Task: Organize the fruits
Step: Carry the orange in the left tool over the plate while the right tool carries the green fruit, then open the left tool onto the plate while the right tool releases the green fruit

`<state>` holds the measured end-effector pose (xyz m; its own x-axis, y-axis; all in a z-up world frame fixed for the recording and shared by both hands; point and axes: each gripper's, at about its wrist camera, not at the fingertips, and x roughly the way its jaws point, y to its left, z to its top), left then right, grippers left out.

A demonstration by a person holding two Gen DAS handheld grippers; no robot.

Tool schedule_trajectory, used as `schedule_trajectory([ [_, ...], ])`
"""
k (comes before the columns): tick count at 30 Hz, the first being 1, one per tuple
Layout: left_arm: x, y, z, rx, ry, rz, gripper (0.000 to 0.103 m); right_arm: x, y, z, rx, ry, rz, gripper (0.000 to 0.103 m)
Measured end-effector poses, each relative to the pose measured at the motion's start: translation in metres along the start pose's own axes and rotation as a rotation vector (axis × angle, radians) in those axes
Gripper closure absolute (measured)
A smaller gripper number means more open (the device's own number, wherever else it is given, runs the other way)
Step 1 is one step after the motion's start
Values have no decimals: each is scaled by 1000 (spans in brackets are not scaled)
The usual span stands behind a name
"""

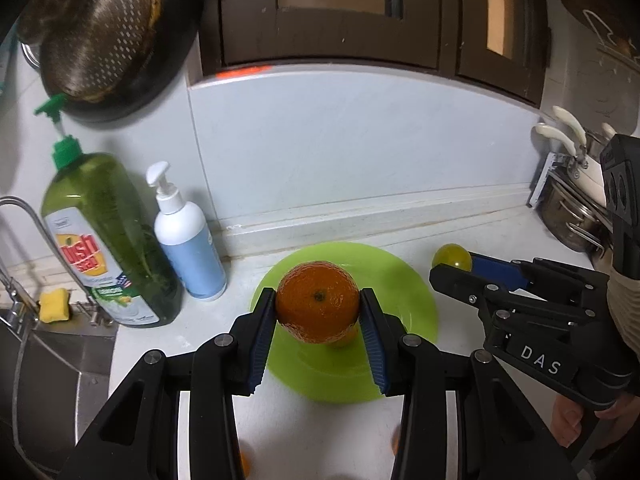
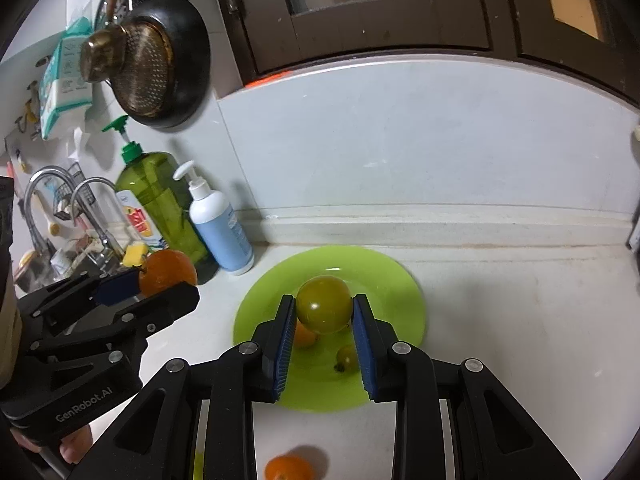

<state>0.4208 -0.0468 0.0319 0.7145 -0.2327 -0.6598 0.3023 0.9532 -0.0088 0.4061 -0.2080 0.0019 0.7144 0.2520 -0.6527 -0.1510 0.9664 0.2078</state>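
My left gripper [image 1: 319, 304] is shut on an orange [image 1: 318, 302] and holds it above the lime-green plate [image 1: 404, 280]. In the right wrist view that orange [image 2: 168, 272] shows at the left, clamped in the left gripper [image 2: 160, 280]. My right gripper [image 2: 324, 308] is shut on a yellow-green round fruit [image 2: 324, 304] over the same plate [image 2: 396, 288]. That fruit [image 1: 451, 257] also shows at the tip of the right gripper [image 1: 456, 266] in the left wrist view. On the plate lie a small orange fruit [image 2: 306, 336] and a small greenish fruit [image 2: 346, 358]. Another orange fruit [image 2: 288, 468] lies on the counter in front.
A green dish-soap bottle [image 1: 108, 240] and a white pump bottle [image 1: 188, 240] stand left of the plate against the wall. A sink with taps [image 2: 60, 200] and a yellow sponge [image 1: 54, 304] lies further left. Pots and utensils [image 1: 572, 200] stand at the right.
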Motion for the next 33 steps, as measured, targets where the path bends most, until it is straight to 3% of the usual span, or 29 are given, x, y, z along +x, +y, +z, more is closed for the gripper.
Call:
schedule_trajectory([
  [15,82,19,16,-30,124,-18,62,79,-16,20,-14,108,-16,73],
  [25,130,24,12,-17,214,-17,62,127,-26,16,-3,193,-25,73],
  [33,146,25,7,-19,248,-19,62,145,-31,11,-1,226,-29,73],
])
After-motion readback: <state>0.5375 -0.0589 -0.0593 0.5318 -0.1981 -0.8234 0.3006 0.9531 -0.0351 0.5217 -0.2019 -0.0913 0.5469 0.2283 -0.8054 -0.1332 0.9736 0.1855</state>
